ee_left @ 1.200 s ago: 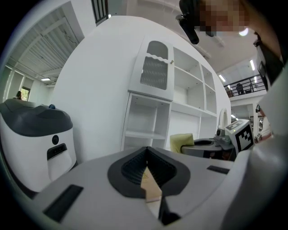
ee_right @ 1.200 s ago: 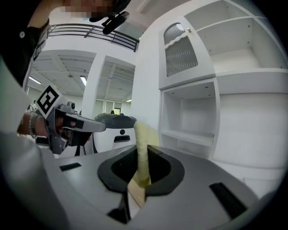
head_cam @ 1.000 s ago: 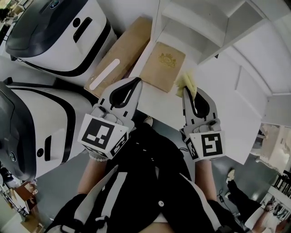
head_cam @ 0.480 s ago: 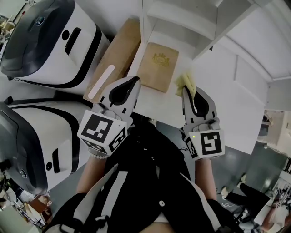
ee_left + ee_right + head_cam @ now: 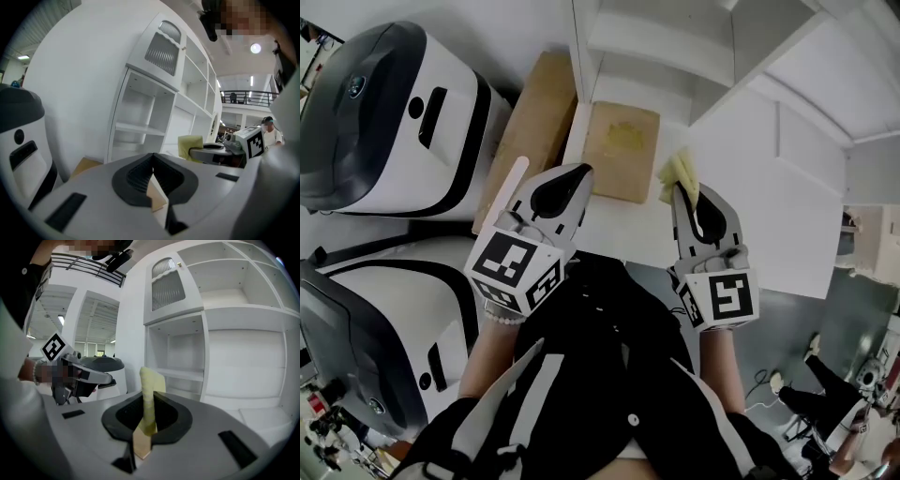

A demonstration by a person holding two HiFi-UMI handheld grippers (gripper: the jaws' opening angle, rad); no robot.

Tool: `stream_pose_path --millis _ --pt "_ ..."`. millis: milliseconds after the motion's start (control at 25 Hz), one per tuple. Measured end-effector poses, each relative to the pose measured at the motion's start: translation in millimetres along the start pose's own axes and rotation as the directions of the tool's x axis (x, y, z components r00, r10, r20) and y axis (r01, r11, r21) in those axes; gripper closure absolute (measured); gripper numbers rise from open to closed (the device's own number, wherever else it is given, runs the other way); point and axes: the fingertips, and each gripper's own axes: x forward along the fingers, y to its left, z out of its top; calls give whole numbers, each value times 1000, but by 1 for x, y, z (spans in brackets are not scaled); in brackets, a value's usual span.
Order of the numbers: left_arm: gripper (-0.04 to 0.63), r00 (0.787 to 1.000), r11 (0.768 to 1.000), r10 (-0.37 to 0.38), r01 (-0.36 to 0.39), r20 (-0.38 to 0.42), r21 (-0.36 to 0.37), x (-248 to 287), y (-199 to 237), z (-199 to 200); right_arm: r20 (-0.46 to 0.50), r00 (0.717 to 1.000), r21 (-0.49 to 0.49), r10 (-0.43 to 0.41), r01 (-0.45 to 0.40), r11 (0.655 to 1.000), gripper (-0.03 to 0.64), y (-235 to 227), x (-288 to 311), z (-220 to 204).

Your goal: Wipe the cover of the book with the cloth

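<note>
The left gripper (image 5: pixel 578 175) has its jaws pressed together with nothing between them. The right gripper (image 5: pixel 680 193) is clamped on the lower part of a folded yellow cloth (image 5: pixel 679 172). In the right gripper view the cloth (image 5: pixel 150 383) stands up out of the closed jaws.

Both grippers hang over the near edge of a white table (image 5: pixel 759 216). The book (image 5: pixel 622 150), tan-covered, lies flat on the table just past them. From the left gripper's tip it sits at 2 o'clock, its near left corner close by. From the right gripper's tip it sits at 10 o'clock, with the cloth just beside its right edge.

The book's cover carries a gold emblem, too blurred to read. The marker cubes show only black-and-white squares.

At 10 o'clock from the book lies a cardboard box (image 5: pixel 534 112) with a blank white strip. Behind the book rises a white shelf unit (image 5: pixel 666 42).
</note>
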Motion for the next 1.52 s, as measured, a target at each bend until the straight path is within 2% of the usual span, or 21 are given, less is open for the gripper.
stream_pose_path --millis 120,280,600,760,1040,1520 --pt "594 999 998 -41 40 -17 -49 6 11 -4 -18 1000 1 -19 19 1000 580 2 8 -1" --pt "562 994 995 -82 77 -76 -69 15 22 -18 -40 999 0 -35 35 999 580 5 19 -4" --pt "491 981 987 -95 71 -171 -145 29 48 -50 -84 995 4 -55 55 998 580 10 38 -12" --pt "461 967 983 -109 70 -231 -171 38 56 -72 -101 993 9 -61 63 998 580 11 44 -20" --pt "435 936 977 -109 38 -336 -211 56 68 -116 -143 987 15 -73 76 997 580 8 49 -32" --pt "413 892 956 -79 -58 -446 -287 79 82 -169 -204 976 17 -79 85 996 580 -3 51 -53"
